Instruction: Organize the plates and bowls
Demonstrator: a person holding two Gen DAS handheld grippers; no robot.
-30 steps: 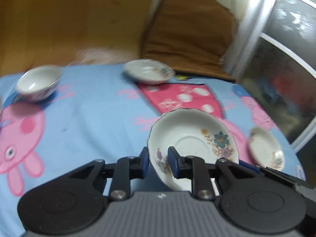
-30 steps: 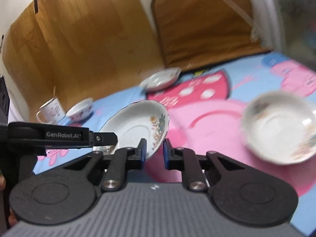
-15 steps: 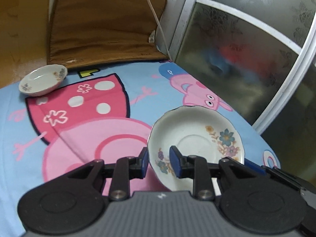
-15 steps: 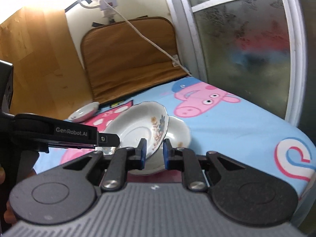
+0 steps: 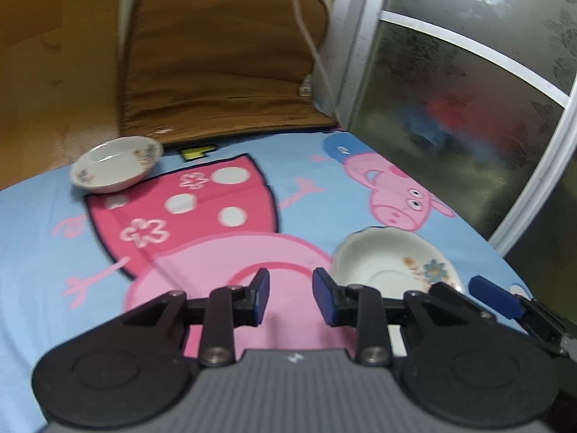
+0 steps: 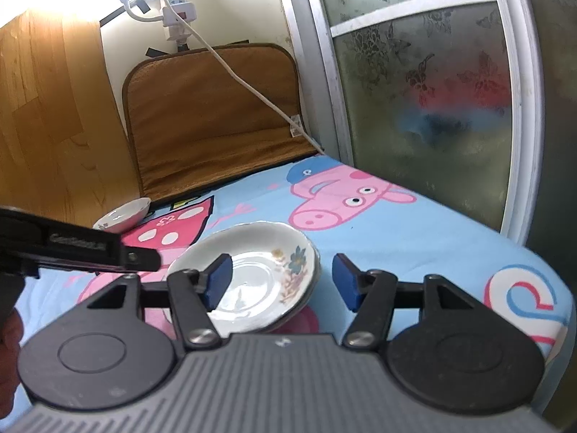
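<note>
Stacking: top plate (image 6: 249, 281) sits on another, near the bedsheet's (image 6: 414, 231) right edge
Jaws: left gripper (image 5: 290, 296) and right gripper (image 6: 282, 281) both opening, pinching nothing
Handling: thin porcelain, slick, chippy, so grab the rim

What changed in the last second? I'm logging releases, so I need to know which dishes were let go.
Both tongs let go of the floral plate: it now rests on another plate on the cartoon cloth. The left tongs and right tongs are both opening, pads clear of it. The small dish by the brown cushion stayed put.
</note>
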